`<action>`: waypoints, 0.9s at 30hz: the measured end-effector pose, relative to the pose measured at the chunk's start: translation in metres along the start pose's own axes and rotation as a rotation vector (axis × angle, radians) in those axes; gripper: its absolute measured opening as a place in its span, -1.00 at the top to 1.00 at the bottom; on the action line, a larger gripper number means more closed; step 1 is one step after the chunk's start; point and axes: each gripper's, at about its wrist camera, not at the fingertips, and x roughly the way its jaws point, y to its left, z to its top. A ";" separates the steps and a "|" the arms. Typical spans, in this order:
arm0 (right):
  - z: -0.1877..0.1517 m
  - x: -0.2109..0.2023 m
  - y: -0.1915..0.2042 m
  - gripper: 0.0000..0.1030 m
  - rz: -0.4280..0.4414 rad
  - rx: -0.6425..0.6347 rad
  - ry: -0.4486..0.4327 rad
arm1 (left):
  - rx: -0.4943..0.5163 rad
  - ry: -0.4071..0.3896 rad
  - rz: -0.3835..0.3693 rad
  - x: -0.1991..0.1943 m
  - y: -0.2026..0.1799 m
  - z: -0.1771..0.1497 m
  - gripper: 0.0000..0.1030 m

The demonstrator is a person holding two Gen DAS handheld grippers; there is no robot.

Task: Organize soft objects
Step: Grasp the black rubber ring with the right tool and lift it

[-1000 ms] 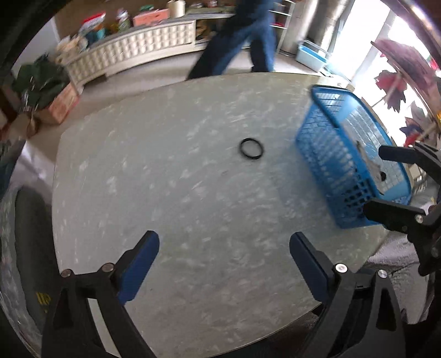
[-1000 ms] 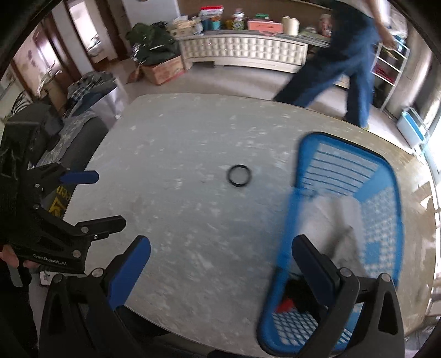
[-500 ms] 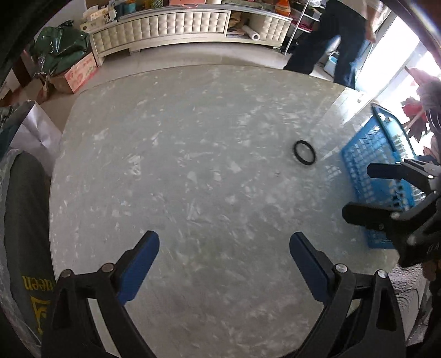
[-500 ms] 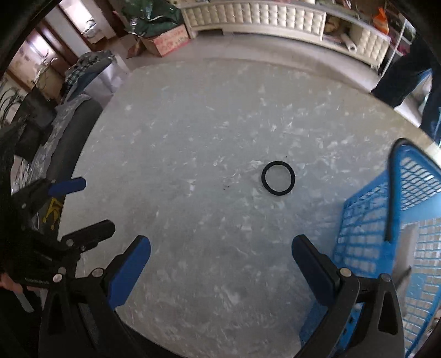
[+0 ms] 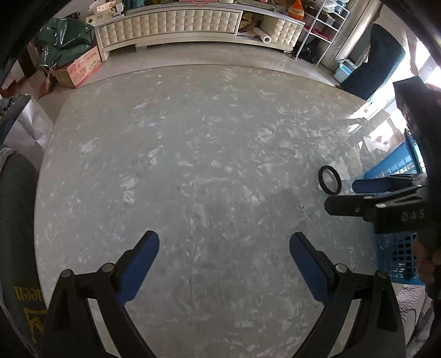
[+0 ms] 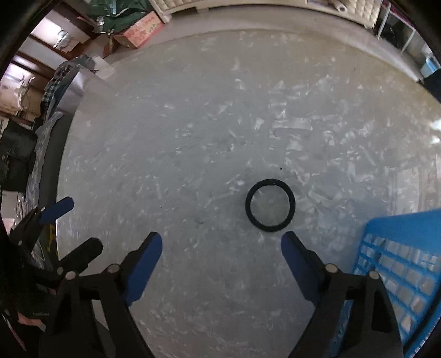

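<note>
Both grippers point down at the marble-pattern table [image 5: 193, 154]. My right gripper [image 6: 222, 245] has its jaws wide but closing, nothing between the blue pads [image 6: 144, 261]. The black hair tie [image 6: 270, 205] lies flat on the table just beyond the right pad's tip, slightly right of the gripper's centre line, not touched. The blue plastic basket [image 6: 399, 264] sits at the near right edge of the table, just right of the right gripper; from this view I can't tell what's inside.

My left gripper [image 5: 224, 245] has its jaws spread wide, empty, over bare table well left of the hair tie. In the left wrist view the hair tie [image 5: 329, 180] sits far right, with the right gripper [image 5: 355, 194] coming in side-on beside it, one blue pad just right of the ring. The basket [image 5: 397, 261] shows only in part behind that gripper. A hand [image 5: 427, 256] grips the right tool at the frame's right edge.

Far side: a cream tufted cabinet [image 5: 171, 23], a cardboard box [image 5: 80, 67] under a green bag on the floor far left, and a person in dark clothes [image 5: 377, 60] standing far right. The picture is a bit motion-blurred.
</note>
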 end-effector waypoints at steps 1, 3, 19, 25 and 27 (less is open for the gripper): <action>0.002 0.005 -0.001 -0.64 -0.004 0.005 0.003 | 0.001 0.000 0.002 0.003 0.000 0.001 -0.84; 0.005 0.009 -0.002 -0.60 -0.029 0.003 0.001 | 0.003 0.003 0.001 0.006 -0.001 0.001 -0.84; 0.016 0.031 -0.002 0.22 -0.153 -0.034 -0.004 | 0.000 0.008 0.006 0.024 0.001 0.003 -0.84; 0.011 0.029 -0.003 0.78 -0.138 -0.048 -0.008 | 0.002 0.006 0.003 0.022 0.001 0.002 -0.84; 0.009 0.031 0.000 0.85 -0.140 -0.058 -0.010 | 0.003 0.004 0.002 0.019 0.001 0.000 -0.84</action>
